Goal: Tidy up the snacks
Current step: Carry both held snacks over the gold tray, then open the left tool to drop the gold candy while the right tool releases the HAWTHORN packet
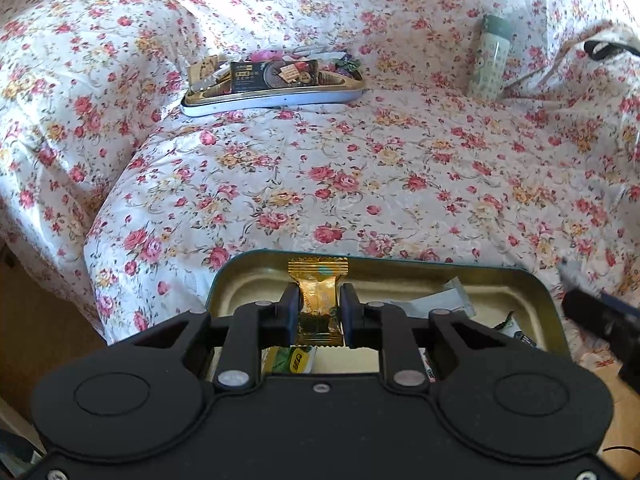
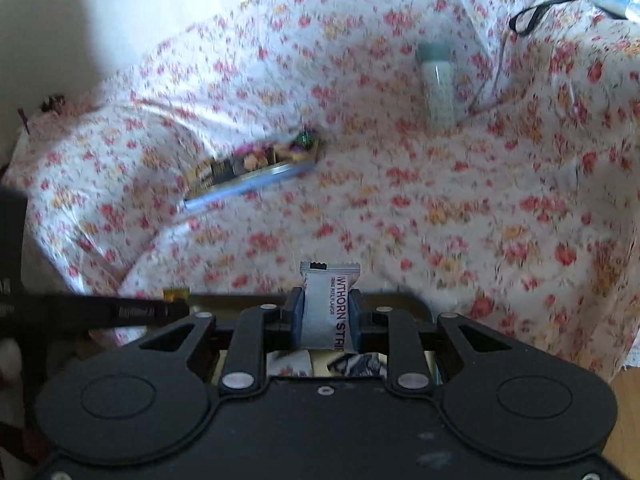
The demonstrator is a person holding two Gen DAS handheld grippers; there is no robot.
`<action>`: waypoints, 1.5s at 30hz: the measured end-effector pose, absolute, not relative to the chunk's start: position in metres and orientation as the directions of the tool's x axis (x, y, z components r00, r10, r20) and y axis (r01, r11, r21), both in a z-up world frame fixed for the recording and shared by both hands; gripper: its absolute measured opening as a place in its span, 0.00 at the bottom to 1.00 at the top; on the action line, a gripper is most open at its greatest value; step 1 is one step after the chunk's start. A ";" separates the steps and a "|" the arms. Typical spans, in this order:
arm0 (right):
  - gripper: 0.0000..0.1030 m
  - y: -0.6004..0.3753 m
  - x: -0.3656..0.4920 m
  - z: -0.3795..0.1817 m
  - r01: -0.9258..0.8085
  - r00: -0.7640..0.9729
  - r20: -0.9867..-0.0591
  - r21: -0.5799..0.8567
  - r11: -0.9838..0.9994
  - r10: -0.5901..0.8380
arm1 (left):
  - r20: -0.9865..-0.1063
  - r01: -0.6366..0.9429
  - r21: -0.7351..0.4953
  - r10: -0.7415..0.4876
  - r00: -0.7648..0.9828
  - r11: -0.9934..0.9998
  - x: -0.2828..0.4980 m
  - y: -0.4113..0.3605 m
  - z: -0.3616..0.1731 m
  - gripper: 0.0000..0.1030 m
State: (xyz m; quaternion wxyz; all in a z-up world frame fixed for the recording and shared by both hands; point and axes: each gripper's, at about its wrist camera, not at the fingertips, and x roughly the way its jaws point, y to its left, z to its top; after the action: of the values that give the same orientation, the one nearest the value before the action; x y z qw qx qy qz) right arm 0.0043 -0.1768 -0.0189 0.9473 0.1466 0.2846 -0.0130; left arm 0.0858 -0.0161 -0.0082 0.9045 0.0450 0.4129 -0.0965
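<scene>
Above a near tin [image 1: 532, 280] on a floral bed [image 1: 360, 184]: left hand-held gripper [image 1: 319, 312] clenched on 1 gold candy [image 1: 318, 292], right hand-held gripper [image 2: 326, 312] on 1 white hawthorn strip [image 2: 326, 304], likely bound for the fuller far tin [image 1: 280, 98].

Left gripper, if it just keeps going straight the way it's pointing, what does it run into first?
Probably the far rim of the near tin, just beyond the gold candy that the left gripper holds; past it, the floral bedspread. Depth is unclear.
</scene>
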 end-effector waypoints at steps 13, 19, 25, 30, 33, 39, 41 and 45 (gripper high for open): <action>0.24 -0.145 0.025 -0.020 0.028 0.793 -0.601 0.200 0.979 0.100 | -0.778 0.212 0.027 -0.113 0.618 0.977 0.114 -0.019 -0.019 0.27; 0.24 -0.129 0.034 -0.019 -0.025 0.783 -0.608 0.184 0.983 0.134 | -0.769 0.207 0.036 -0.105 0.631 0.978 0.120 -0.013 -0.017 0.35; 0.34 -0.116 0.040 -0.016 -0.065 0.784 -0.601 0.172 0.983 0.157 | -0.759 0.189 0.018 -0.110 0.642 0.982 0.115 -0.003 -0.014 0.53; 0.46 -0.119 0.034 -0.014 -0.031 0.789 -0.601 0.173 0.984 0.131 | -0.741 0.174 0.036 -0.090 0.666 0.984 0.103 0.000 -0.008 0.54; 0.56 -0.125 0.027 -0.014 0.007 0.791 -0.604 0.166 0.986 0.096 | -0.731 0.165 0.043 -0.082 0.678 0.985 0.092 0.002 -0.005 0.55; 0.72 -0.140 0.010 -0.014 0.117 0.790 -0.613 0.157 0.981 0.004 | -0.705 0.158 0.063 -0.068 0.706 0.985 0.070 0.003 0.004 0.57; 0.72 -0.146 0.006 -0.013 0.150 0.786 -0.618 0.156 0.976 -0.022 | -0.698 0.157 0.064 -0.068 0.713 0.986 0.062 0.004 0.006 0.58; 0.77 -0.152 -0.003 -0.014 0.192 0.779 -0.624 0.144 0.971 -0.062 | -0.695 0.165 0.055 -0.081 0.715 0.985 0.050 0.006 0.008 0.58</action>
State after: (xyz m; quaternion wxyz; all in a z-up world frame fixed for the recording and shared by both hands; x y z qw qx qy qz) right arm -0.0026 -0.1522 -0.0145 0.9378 0.1005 0.3253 -0.0677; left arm 0.0500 0.0064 0.0083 0.9242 0.0564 0.3718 -0.0667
